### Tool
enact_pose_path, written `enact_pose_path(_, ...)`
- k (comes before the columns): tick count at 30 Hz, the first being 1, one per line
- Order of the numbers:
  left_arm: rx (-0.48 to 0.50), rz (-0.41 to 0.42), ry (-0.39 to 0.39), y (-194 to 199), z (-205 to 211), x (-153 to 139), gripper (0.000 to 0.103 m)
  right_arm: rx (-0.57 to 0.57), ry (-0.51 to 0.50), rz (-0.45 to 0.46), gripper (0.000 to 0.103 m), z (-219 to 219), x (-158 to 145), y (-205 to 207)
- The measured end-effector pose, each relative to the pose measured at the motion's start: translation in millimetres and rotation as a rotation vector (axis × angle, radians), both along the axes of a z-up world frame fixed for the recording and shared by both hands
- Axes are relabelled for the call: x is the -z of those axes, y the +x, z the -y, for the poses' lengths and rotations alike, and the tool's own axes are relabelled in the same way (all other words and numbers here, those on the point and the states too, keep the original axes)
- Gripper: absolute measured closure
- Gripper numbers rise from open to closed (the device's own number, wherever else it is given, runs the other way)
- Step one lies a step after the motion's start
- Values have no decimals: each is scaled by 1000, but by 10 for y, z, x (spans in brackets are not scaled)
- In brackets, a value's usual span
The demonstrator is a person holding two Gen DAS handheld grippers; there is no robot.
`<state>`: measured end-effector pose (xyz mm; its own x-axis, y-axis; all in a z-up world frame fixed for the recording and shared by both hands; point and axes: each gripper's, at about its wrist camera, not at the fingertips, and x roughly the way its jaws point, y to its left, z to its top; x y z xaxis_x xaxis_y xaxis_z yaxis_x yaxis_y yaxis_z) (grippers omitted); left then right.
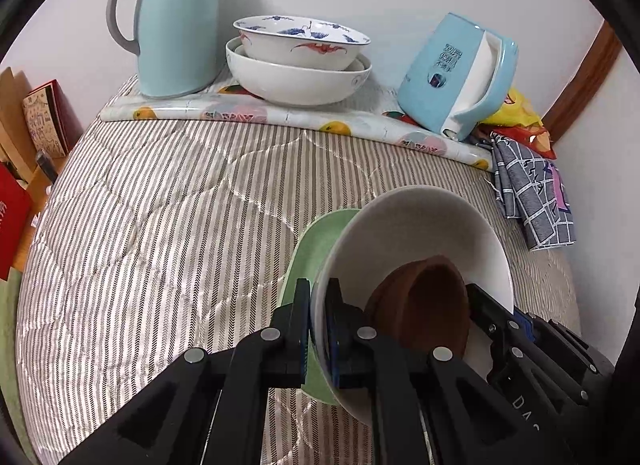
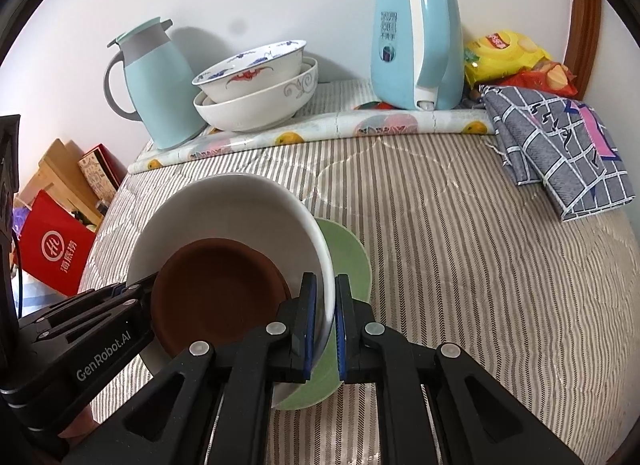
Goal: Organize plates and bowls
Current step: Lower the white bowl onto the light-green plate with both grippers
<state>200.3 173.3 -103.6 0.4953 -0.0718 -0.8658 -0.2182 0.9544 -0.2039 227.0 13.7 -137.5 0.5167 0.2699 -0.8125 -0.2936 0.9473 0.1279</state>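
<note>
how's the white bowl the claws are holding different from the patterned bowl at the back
The white bowl is plain, while the patterned bowl carries blue and red painting. The white bowl is tilted, with the left claw and right claw clamped on opposite sides of its rim; the patterned bowl sits nested in another bowl, untouched. The white bowl holds a brown dish; the patterned bowl's inside looks empty. Both are round, white-bodied bowls.

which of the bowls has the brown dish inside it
The plain white bowl gripped by both tongs, left and right; the stacked back bowls hold none.
</note>
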Motion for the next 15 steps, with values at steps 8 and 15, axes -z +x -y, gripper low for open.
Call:
enact_pose_path(8, 2, -30, -9, 50, -15, 131, 95, -8, -10, -35, 95, -9, 110, 62)
enact_pose_path(15, 2, -51, -8, 102, 20, 243, 94, -18, -10, -73, 94, 14, 230, 142)
